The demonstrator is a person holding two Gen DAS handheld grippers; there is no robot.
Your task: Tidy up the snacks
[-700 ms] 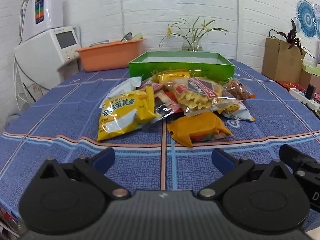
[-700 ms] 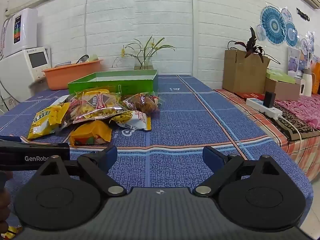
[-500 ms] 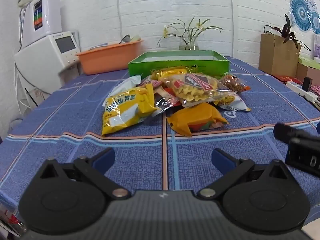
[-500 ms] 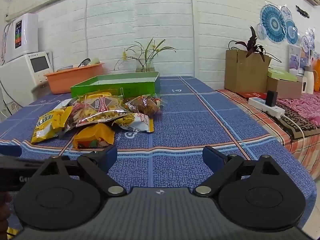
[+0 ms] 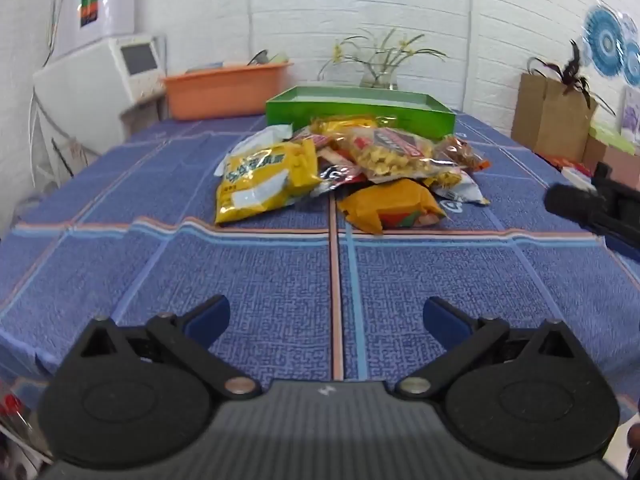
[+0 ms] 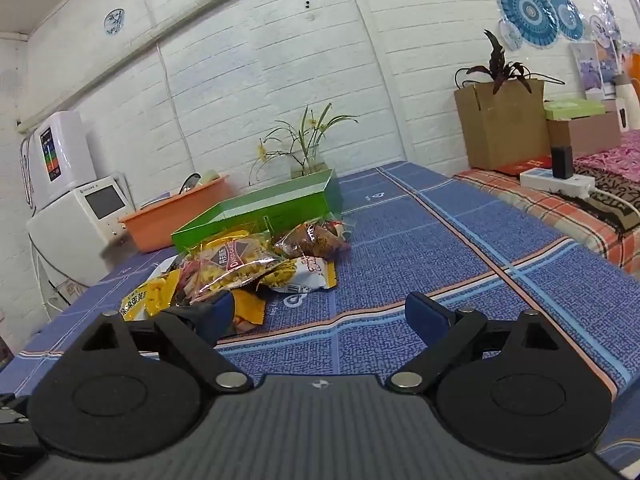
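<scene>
A heap of snack bags [image 5: 352, 168] lies mid-table on the blue cloth, with a yellow bag [image 5: 260, 182] at its left and an orange packet [image 5: 394, 206] at the front. Behind the heap stands an open green box [image 5: 360, 114]. My left gripper [image 5: 326, 318] hovers open over bare cloth, well short of the heap. The right gripper [image 6: 318, 316] is open too, tilted, with nothing between its fingers; the snack bags [image 6: 256, 268] and green box [image 6: 260, 212] lie ahead to its left. Part of the right gripper's body [image 5: 592, 208] shows at the left wrist view's right edge.
An orange basin [image 5: 226, 90] and a white appliance [image 5: 96, 80] stand at the back left. A flower vase [image 5: 378, 76] sits behind the green box. To the right are a cardboard box with a plant [image 6: 500, 124] and a power strip [image 6: 556, 180].
Both grippers have moved forward towards the heap, which looks larger. The right gripper has risen and rolled, so its view now tilts. Both stay open.
</scene>
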